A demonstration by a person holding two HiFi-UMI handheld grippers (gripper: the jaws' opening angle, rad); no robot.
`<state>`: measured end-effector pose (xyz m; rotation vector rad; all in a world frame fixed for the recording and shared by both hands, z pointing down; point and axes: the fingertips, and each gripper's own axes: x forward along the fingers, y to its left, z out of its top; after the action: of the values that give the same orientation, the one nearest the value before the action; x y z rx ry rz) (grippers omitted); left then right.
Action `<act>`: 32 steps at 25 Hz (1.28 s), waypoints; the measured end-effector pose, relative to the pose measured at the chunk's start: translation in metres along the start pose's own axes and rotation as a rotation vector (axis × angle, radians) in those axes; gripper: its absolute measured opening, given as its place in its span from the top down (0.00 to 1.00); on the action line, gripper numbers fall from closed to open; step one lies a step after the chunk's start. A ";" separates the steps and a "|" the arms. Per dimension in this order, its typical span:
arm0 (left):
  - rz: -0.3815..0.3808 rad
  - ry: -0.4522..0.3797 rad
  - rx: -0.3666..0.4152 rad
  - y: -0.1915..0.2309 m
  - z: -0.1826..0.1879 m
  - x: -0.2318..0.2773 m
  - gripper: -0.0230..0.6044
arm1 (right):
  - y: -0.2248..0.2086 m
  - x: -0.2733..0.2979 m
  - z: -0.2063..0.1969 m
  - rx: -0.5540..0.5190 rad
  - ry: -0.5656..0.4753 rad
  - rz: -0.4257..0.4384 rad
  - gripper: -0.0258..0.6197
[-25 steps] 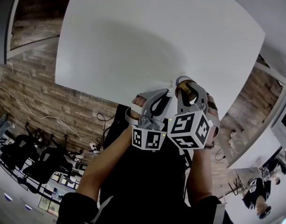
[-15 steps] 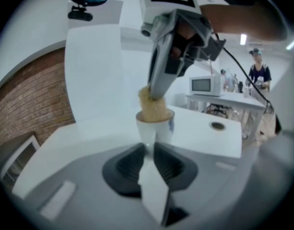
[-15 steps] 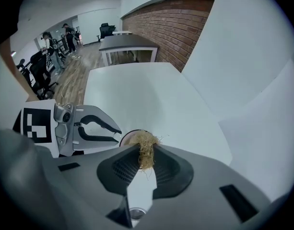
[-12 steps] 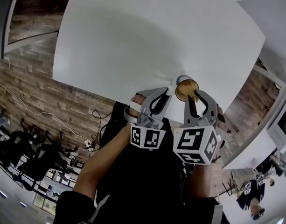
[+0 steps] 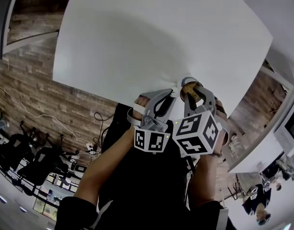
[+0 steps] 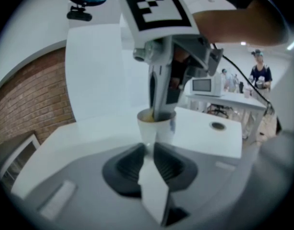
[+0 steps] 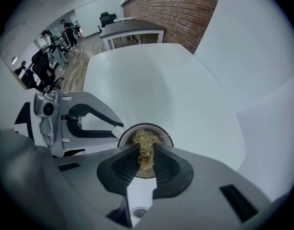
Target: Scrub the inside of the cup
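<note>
Room: open office, brick wall (image 7: 180,8) behind, plank floor (image 5: 51,95), black chairs (image 5: 22,157) off to the left, more white desks, and a person (image 6: 260,71) standing far off. None of it is in play.

Table (image 5: 151,42): big, white, bare as far as I see. All the work sits at its near edge, close to my body.

Left gripper (image 5: 173,96): hasn't shifted over the last second. Its jaws are clamped on the near side of the cup (image 6: 149,126). Handle or wall, I can't tell which. It's just the steadying hold.

Right gripper (image 5: 197,91): this is the change. Half a second ago it was tipped back, with the scrubber sitting high at the cup mouth. Now it is pushed back in and pointing down into the cup, about where it was a second ago. I read that as one back-and-forth stroke, so scrubbing is under way, not starting or ending.

The cup is small and white with its mouth up. It seems to stand on the table, though I can't confirm contact.

Scrubber (image 7: 146,145): a wad of straw-coloured fibres. The right jaws are pinched shut on it, with its tuft inside the cup rim.
</note>
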<state>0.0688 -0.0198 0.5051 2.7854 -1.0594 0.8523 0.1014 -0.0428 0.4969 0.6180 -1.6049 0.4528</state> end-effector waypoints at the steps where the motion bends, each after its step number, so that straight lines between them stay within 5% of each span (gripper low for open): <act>1: -0.002 0.001 0.000 -0.001 0.000 0.001 0.86 | 0.001 -0.008 -0.001 0.007 -0.008 0.018 0.87; 6: -0.002 -0.004 -0.001 0.000 0.000 0.001 0.86 | 0.002 -0.048 0.000 0.036 -0.063 0.084 0.87; 10: 0.006 -0.004 -0.011 0.000 0.001 0.004 0.86 | 0.003 -0.027 -0.005 0.046 -0.044 0.097 0.87; 20: 0.007 -0.007 0.009 0.002 -0.005 -0.005 0.86 | 0.010 0.014 0.006 -0.014 -0.023 0.035 0.87; 32: 0.089 0.022 -0.043 0.038 -0.031 -0.043 0.86 | 0.033 -0.028 0.055 -0.064 -0.238 -0.091 0.87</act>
<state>0.0040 -0.0155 0.5035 2.7055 -1.1919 0.8565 0.0394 -0.0470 0.4642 0.7139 -1.8008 0.2670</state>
